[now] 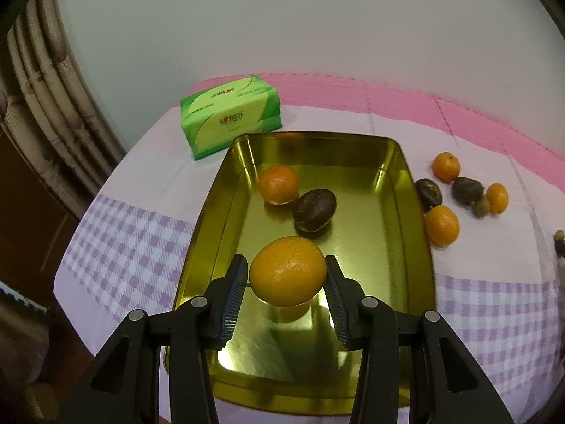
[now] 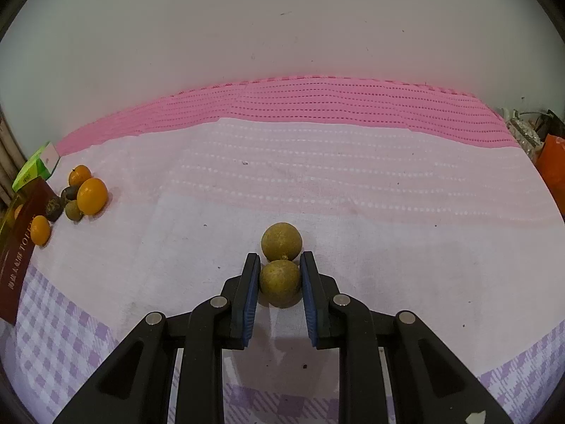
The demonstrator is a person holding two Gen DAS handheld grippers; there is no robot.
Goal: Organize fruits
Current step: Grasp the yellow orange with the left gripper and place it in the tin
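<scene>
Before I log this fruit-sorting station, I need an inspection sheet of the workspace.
Surface: tablecloth, pink and white with lilac checks.
Job's things: gold tray holds a small orange and a dark fruit; loose fruit pile beside it; brown round fruit on the cloth.
Clutter: green tissue pack.
Grippers: left gripper around an orange over the tray; right gripper clamps a brown fruit.
Cables: nothing seen.
Surroundings: pale wall.

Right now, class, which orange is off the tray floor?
The orange between the left hand-held gripper fingers, above the gold tray; the other rests inside.
</scene>
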